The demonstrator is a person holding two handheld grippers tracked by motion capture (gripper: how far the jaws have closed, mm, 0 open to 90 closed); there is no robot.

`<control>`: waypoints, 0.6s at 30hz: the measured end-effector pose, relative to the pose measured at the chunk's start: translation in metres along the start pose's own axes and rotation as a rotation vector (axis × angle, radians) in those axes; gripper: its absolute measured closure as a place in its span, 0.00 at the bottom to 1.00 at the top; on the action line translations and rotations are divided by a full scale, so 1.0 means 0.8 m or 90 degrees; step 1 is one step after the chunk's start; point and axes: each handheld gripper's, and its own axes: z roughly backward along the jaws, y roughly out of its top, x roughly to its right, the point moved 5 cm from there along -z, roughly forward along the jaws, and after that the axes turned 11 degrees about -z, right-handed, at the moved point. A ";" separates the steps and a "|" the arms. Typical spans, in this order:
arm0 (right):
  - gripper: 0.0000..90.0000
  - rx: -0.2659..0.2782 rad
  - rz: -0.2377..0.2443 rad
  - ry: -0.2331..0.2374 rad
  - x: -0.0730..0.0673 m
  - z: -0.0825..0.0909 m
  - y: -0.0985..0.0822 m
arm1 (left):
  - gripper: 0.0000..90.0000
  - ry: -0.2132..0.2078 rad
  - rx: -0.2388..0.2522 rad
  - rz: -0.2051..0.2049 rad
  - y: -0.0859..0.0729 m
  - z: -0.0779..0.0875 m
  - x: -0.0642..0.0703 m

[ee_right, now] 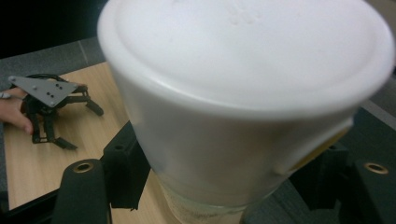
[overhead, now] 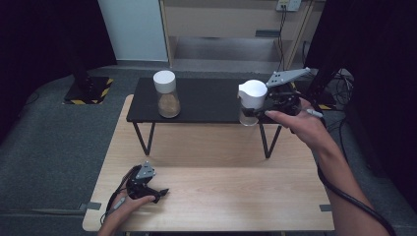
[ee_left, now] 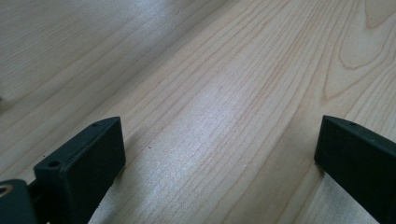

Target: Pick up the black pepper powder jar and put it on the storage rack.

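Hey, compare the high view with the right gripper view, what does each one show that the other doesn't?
The high view alone shows the second jar, holding brown contents, on the black shelf, and the person's right hand. The right gripper view alone gives a close look at the held jar's white lid between the right tongs. Both share that held jar, the wooden table and the left tongs, resting open near the table's front edge.

A white-capped glass jar [ee_right: 243, 107] stands large between the right gripper's [ee_right: 229, 186] black jaws, which clamp its neck below the cap. Farther off at left, the left gripper [ee_right: 49, 109] rests on the wooden table [ee_right: 28, 158], with fingers [ee_right: 14, 114] touching it.
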 end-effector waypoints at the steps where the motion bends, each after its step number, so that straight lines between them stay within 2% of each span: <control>1: 0.35 0.000 0.000 0.000 0.000 0.000 0.000 | 0.00 0.000 0.000 0.000 0.000 0.000 0.000; 8: 0.35 0.002 -0.020 -0.010 0.020 -0.016 0.009 | 0.00 0.000 0.001 0.001 0.000 0.000 0.000; 18: 0.35 -0.005 -0.034 -0.022 0.036 -0.034 0.009 | 0.00 0.000 0.001 0.000 0.000 0.000 0.000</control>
